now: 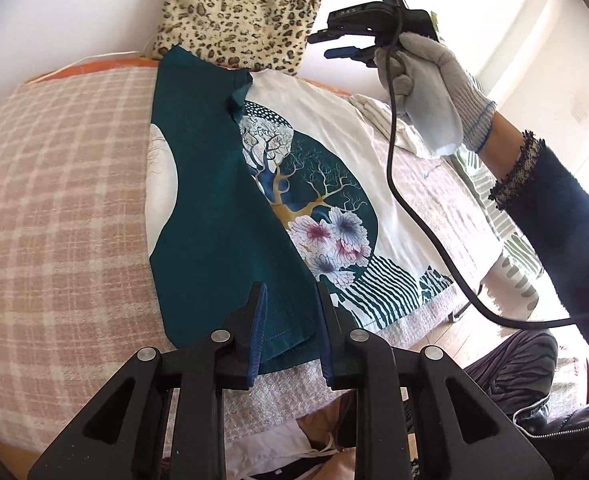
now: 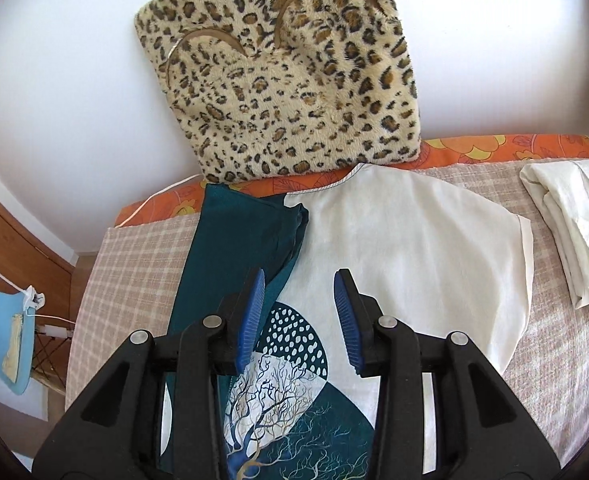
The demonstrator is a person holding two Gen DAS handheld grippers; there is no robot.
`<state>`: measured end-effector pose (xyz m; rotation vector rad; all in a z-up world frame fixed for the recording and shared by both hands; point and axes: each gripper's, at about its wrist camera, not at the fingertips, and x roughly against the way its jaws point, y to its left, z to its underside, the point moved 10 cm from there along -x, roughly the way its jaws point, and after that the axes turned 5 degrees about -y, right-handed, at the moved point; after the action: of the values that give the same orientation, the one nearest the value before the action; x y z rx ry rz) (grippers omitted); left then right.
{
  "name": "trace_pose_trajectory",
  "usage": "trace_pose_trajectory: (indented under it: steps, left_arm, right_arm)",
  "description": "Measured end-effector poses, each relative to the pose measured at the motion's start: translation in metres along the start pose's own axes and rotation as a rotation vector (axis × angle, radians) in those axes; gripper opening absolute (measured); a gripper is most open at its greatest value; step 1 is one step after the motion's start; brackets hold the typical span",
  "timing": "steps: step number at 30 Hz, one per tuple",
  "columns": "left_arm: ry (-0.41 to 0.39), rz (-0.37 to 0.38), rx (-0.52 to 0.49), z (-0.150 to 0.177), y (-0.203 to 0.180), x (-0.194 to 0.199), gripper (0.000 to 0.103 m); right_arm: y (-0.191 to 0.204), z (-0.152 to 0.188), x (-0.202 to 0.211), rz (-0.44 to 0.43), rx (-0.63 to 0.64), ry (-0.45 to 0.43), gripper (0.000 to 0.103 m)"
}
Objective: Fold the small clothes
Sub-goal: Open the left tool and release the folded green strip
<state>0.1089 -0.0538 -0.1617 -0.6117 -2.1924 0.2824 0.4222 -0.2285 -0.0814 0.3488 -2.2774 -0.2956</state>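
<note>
Both my grippers hang open over the shirt, gripping nothing.

My left gripper point(image 1: 290, 300) gapes above the shirt's point(image 2: 406, 240) teal folded-over side near the hem; my right gripper point(image 2: 299, 292) gapes above its chest. The shirt lies flat on the checked blanket point(image 1: 62, 184), collar toward the leopard cushion point(image 2: 290, 80), white cloths point(image 2: 574, 232) beside its sleeve.

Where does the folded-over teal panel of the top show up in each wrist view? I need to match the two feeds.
Left wrist view: the teal panel runs down the centre-left, from below the leopard-print cushion to the open left gripper.
Right wrist view: the teal panel sits left of centre, partly behind the open right gripper.
Shared landmark: the leopard-print cushion against the wall, just beyond the panel's far end.
</note>
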Motion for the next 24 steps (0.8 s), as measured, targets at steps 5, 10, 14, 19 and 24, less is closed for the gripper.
trace_pose_trajectory:
  steps: [5,10,14,19,24]
  left_arm:
    - [-0.017,-0.02,0.004,-0.001,0.003,0.0,0.021]
    - [-0.042,-0.047,0.003,-0.006,0.013,0.005,0.021]
    - [-0.051,-0.047,0.038,-0.01,0.022,0.01,0.021]
    - [-0.088,-0.049,0.015,-0.017,0.018,0.021,0.021]
    - [-0.08,-0.049,-0.012,-0.015,0.007,0.016,0.021]
  right_arm:
    - [0.041,0.037,-0.007,-0.137,0.011,0.036,0.038]
    - [0.089,0.076,-0.053,-0.245,0.011,0.11,0.036]
    - [0.098,0.094,-0.093,-0.184,0.011,0.156,0.036]
    - [0.043,0.094,-0.083,-0.099,-0.192,0.154,0.036]
    - [0.027,0.085,-0.004,-0.183,-0.19,0.064,0.036]
